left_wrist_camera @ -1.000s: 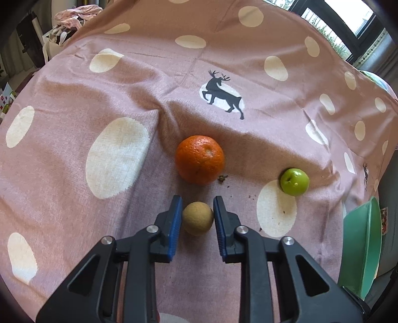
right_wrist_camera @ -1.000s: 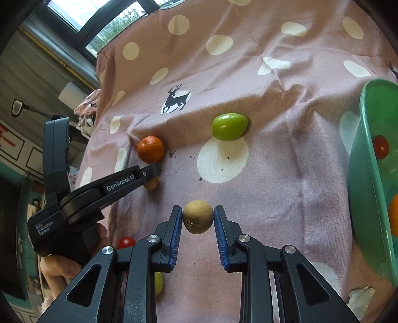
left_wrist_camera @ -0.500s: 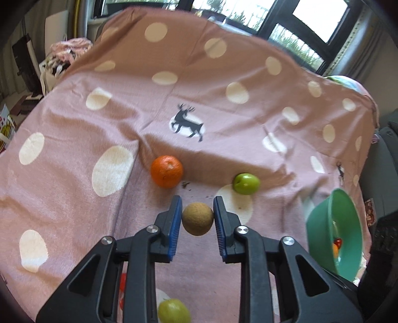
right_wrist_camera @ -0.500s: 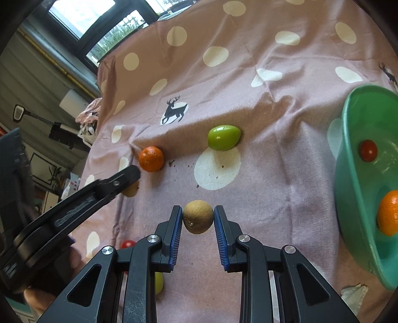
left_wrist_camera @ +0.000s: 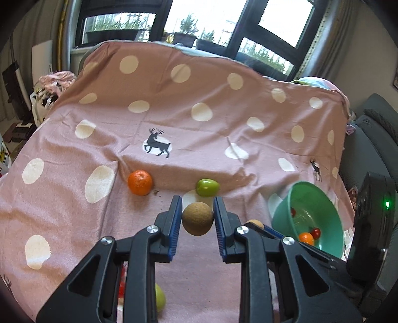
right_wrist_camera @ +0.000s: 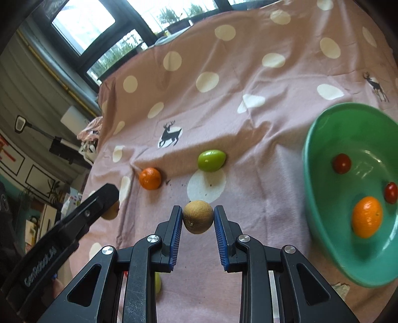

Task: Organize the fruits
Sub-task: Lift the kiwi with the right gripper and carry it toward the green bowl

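Both of your grippers are clamped on fruit: your left gripper (left_wrist_camera: 197, 217) squeezes a round brown fruit (left_wrist_camera: 197, 218) between its blue pads, and your right gripper (right_wrist_camera: 198, 217) pinches a second brown fruit (right_wrist_camera: 198, 217) the same way, each held clear above the cloth. Beneath them lies a dusty-pink cloth (left_wrist_camera: 174, 104) with cream spots and a black deer print (left_wrist_camera: 157, 145), rumpled into a ridge that runs across its middle. On the cloth just below that ridge rest an orange (left_wrist_camera: 140, 182) and a green fruit (left_wrist_camera: 207, 187), well apart from each other, with dark crumbs scattered by the orange. Behind the cloth you have tall dark-framed windows (left_wrist_camera: 199, 22) with greenery outside, and a heap of pale laundry (left_wrist_camera: 53, 82) sits off to the left. Your left camera sees the green bowl (left_wrist_camera: 286, 206) at the right, tipped toward you, holding an orange fruit and small red ones, and it catches your right gripper's fingers reaching in from the lower right, its brown fruit showing only as a sliver. Your right camera shows the bowl's inside (right_wrist_camera: 318, 174) more fully: one orange citrus (right_wrist_camera: 367, 216) and two red fruits (right_wrist_camera: 342, 163). It also shows your left gripper's black body entering from the lower left with its brown fruit partly hidden. Low between each gripper's arms, both views show part of a yellow-green fruit (left_wrist_camera: 160, 297) lying on the cloth.
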{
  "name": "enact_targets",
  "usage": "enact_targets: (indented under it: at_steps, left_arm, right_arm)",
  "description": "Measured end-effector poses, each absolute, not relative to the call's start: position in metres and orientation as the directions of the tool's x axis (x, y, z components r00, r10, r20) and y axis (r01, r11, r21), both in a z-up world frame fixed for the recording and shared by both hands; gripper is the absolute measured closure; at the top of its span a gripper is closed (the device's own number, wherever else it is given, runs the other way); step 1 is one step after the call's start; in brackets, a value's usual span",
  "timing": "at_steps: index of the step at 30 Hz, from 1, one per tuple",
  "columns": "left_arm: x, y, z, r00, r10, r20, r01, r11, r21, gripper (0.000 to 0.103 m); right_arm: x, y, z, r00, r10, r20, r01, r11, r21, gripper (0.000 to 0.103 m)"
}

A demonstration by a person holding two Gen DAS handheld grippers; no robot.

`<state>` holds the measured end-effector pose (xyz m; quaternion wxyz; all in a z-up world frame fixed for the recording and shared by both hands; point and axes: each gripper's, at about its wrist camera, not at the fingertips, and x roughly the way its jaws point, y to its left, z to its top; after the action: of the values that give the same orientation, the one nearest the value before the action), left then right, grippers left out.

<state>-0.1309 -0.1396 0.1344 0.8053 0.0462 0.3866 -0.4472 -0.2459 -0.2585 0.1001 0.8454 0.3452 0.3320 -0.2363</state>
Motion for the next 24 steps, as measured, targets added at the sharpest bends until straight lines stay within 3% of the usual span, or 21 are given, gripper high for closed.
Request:
enact_targets:
  at_steps: [24]
  left_arm:
    - [-0.192,-0.156,0.151,0.210,-0.765,-0.609,0.859,0.442,-0.259,0.078]
  right_arm:
    - [-0.301,-0.270,0.134,0.661,-0.378,-0.649,0.715,0.578,0.392,0.075]
